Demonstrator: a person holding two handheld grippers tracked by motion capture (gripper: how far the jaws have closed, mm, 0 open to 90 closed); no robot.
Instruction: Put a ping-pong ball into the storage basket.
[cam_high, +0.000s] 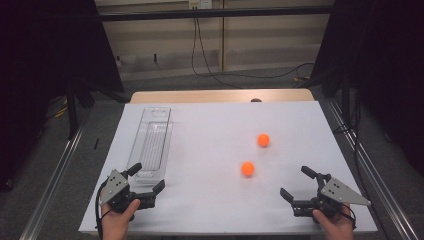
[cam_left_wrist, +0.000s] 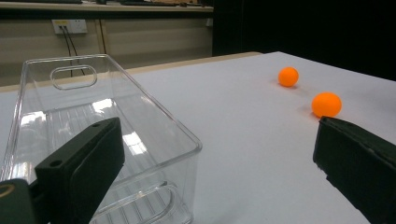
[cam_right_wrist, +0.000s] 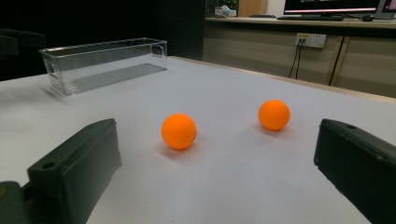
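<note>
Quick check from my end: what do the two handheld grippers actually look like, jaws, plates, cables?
Both match: the left gripper and the right gripper have black bodies with two blocky black jaws, each jaw showing a small round hole near its base. A grey three-cornered plate with small dark holes tops each. A thin black cable trails from each by the hand. No sleeves show.
</note>
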